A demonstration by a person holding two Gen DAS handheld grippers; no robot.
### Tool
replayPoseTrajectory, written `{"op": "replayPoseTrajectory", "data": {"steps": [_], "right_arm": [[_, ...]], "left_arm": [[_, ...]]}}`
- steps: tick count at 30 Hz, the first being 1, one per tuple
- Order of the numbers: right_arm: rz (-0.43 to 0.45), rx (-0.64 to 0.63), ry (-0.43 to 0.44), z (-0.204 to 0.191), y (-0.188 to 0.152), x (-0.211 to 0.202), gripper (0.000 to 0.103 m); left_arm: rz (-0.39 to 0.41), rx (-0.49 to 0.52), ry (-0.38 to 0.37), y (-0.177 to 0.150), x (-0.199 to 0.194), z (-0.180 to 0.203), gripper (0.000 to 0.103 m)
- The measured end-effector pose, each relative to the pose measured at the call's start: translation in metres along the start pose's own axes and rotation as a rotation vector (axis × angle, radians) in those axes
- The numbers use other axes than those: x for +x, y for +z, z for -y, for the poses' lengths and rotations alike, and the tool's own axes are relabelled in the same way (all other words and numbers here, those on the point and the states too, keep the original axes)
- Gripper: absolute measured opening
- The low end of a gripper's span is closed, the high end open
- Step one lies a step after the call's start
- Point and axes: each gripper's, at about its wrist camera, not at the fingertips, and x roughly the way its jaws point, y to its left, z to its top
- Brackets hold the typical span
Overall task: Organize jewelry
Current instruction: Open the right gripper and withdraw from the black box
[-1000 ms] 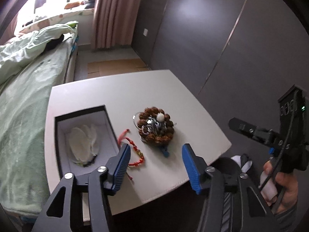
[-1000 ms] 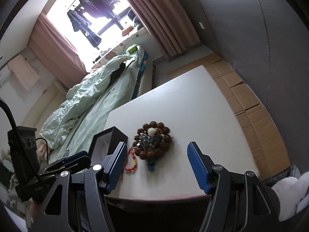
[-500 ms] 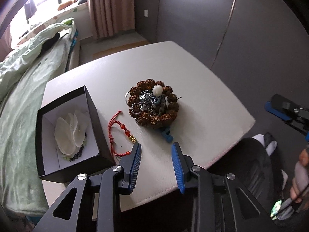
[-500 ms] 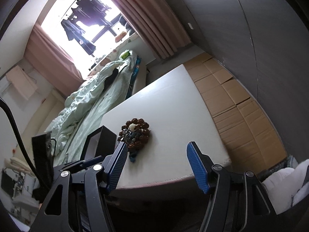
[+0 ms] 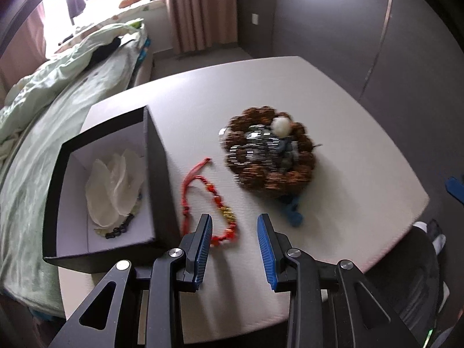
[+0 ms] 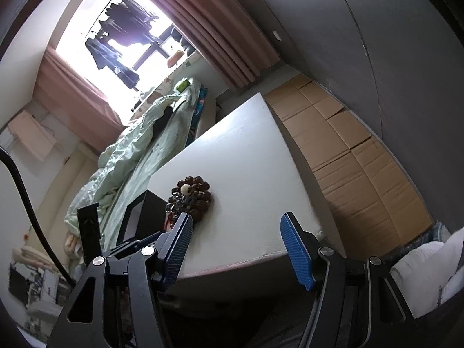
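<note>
1. One red bracelet, a cord strung with red and gold beads, lies flat on the white table, just beside the right wall of the box and partly under the left gripper's tips.
2. One pile of jewelry sits to the right of the bracelet, apart from it: a ring of brown beads coiled around silvery pieces, with one white bead on top and one blue tassel trailing toward the near edge. The pile is blurred, so the pieces in it cannot be counted. In the right wrist view the same pile sits near the table's left side.
3. One black box stands open at the table's left edge, white inside. It holds pale, petal-like white pieces, overlapping, and one short string of dark beads at the near end.
4. The left gripper hovers low over the table, its two blue-padded fingers partly apart with nothing clamped; the bracelet's lower loop lies just ahead of the gap, close to the left pad.
5. The right gripper hangs off the table's near edge, its two fingers wide apart and empty.
6. Around the table: one bed with a pale green quilt to the left, pink curtains at the window, and flattened cardboard on the floor along the dark wall.
</note>
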Motion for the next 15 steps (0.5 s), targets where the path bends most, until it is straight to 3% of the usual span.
{"op": "replayPoseTrajectory", "data": {"steps": [4, 7, 11, 15], "right_arm": [[-0.009, 0.009, 0.003, 0.003, -0.001, 0.004, 0.065], [-0.016, 0.009, 0.003, 0.004, -0.002, 0.009, 0.065], [-0.026, 0.019, 0.000, 0.007, -0.003, 0.014, 0.065], [-0.033, 0.025, -0.007, 0.007, -0.004, 0.017, 0.065]], "left_arm": [[0.013, -0.049, 0.019, 0.001, 0.000, -0.018, 0.034], [0.017, -0.069, -0.051, 0.002, -0.001, -0.023, 0.034], [0.045, -0.021, -0.081, 0.002, -0.006, -0.012, 0.034], [0.011, 0.017, -0.078, 0.001, 0.004, 0.000, 0.034]]}}
